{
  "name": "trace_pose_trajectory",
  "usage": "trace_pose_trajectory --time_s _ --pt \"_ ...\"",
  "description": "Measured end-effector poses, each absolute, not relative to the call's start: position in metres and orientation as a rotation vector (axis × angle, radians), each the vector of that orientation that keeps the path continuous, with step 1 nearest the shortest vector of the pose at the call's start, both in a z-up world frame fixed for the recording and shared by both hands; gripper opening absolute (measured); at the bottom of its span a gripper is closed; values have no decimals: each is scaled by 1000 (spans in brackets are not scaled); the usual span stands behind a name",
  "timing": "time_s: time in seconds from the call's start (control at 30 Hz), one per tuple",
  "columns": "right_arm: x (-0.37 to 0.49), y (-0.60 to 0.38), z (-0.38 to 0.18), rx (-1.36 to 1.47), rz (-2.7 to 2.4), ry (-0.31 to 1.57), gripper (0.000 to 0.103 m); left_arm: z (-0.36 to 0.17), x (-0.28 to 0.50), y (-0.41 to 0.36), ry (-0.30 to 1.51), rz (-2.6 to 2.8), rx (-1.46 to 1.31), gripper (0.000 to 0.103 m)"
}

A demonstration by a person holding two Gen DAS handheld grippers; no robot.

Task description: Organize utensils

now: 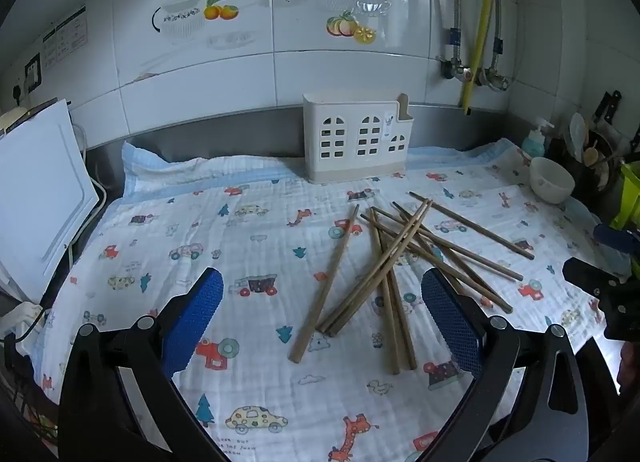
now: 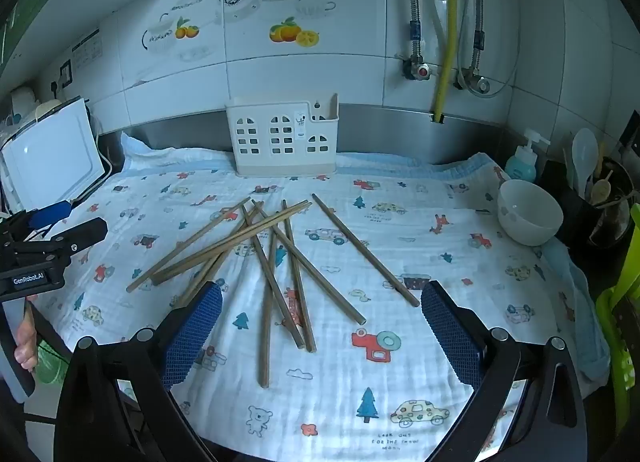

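Several brown wooden chopsticks (image 1: 394, 252) lie crossed in a loose pile on a printed white cloth (image 1: 240, 230); they also show in the right wrist view (image 2: 276, 258). A cream house-shaped utensil holder (image 1: 356, 138) stands upright at the back against the wall, also in the right wrist view (image 2: 284, 140). My left gripper (image 1: 322, 326) is open and empty, hovering over the near ends of the chopsticks. My right gripper (image 2: 320, 338) is open and empty, also above the near ends of the pile.
A white bowl (image 2: 528, 212) sits at the right on the cloth, with a soap bottle (image 2: 522, 160) and a dark utensil pot (image 2: 608, 198) behind it. A white board (image 1: 38, 198) leans at the left. Pipes (image 2: 448, 30) run down the tiled wall.
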State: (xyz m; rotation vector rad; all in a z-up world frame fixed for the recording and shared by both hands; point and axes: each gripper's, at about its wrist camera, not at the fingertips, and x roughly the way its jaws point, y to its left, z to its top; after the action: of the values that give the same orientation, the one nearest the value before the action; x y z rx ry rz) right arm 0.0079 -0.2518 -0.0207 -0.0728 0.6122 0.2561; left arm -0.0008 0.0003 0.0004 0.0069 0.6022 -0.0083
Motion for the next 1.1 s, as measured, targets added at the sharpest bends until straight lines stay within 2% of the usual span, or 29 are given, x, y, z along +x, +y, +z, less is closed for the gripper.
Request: trace_pose_trajectory --time_s 1.1 --pt "7 -255 -18 -60 261 599 97 7 2 -8 583 -20 39 98"
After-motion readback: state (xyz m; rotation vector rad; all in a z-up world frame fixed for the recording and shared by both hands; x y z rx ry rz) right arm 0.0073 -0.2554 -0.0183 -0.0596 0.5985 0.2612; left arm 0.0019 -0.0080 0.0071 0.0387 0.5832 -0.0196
